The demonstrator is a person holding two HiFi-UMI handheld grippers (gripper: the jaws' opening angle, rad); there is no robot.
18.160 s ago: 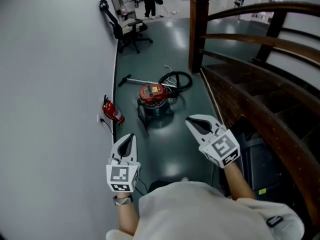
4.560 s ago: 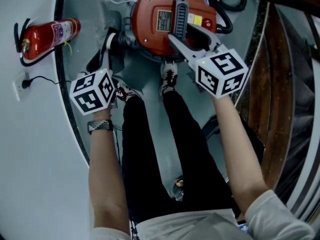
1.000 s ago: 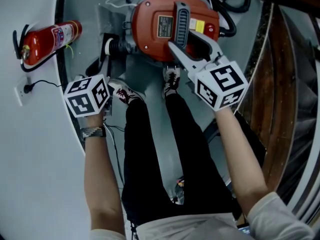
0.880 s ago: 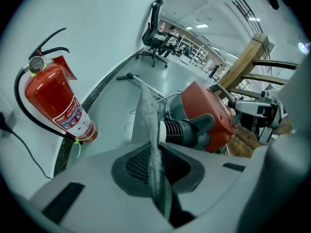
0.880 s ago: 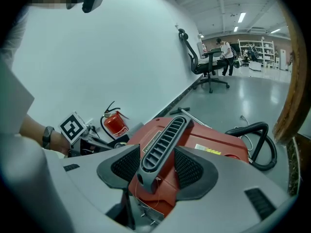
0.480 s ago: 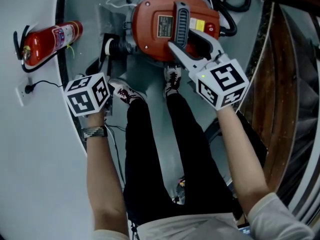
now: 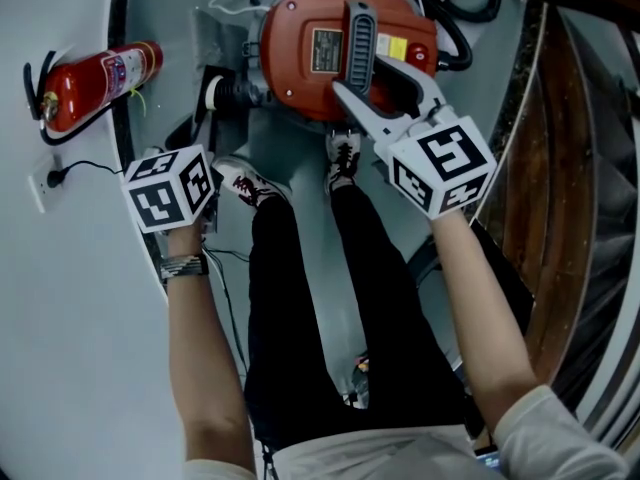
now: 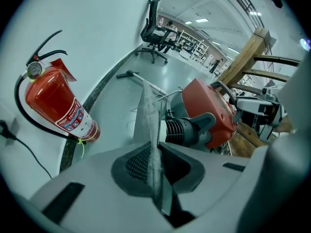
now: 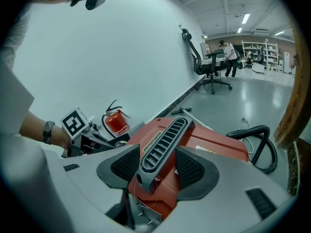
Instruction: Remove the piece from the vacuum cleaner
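Note:
The red vacuum cleaner [image 7: 330, 48] stands on the floor ahead of my feet, its black ribbed handle [image 7: 360, 33] on top. My right gripper [image 7: 385, 83] is open, its jaws on either side of the handle's near end [image 9: 160, 144] with a gap each side. My left gripper [image 7: 188, 160] is low at the vacuum's left, mostly hidden under its marker cube. In the left gripper view it [image 8: 156, 155] is shut on a thin grey flat piece [image 8: 148, 110] standing edge-on between the pads, beside the vacuum's black corrugated inlet [image 8: 187, 130].
A red fire extinguisher [image 7: 95, 73] lies against the curved wall at left, near a wall socket [image 7: 40, 180] with a cable. The black hose [image 7: 470, 8] coils behind the vacuum. Wooden stair rails [image 7: 570, 168] run on the right. My legs [image 7: 300, 268] stand just before the vacuum.

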